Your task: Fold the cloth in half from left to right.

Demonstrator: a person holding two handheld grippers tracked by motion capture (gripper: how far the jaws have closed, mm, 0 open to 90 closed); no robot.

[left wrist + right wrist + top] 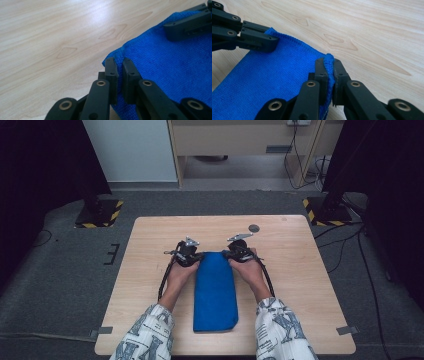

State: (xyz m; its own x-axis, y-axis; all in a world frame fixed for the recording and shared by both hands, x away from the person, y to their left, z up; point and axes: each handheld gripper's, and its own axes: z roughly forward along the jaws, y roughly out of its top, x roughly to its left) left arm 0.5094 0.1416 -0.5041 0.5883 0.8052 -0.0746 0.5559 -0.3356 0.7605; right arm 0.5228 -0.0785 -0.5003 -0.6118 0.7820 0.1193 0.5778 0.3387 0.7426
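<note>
Blue cloth [215,292]: L hand-held gripper [119,65] & R hand-held gripper [329,64] clamped on far corners.

The light wooden table [150,285] carries a folded blue cloth [216,292], which lies flat near its centre, long side running from 12 to 6 o'clock. A small dark round disc [254,228] lies at 1 o'clock.

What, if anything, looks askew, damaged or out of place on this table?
Nothing stands out. The blue cloth lies folded in a neat strip on the table, its edges roughly square to the table's. The left gripper and the right gripper each pinch one far corner. A small dark disc sits apart near the far edge.
</note>
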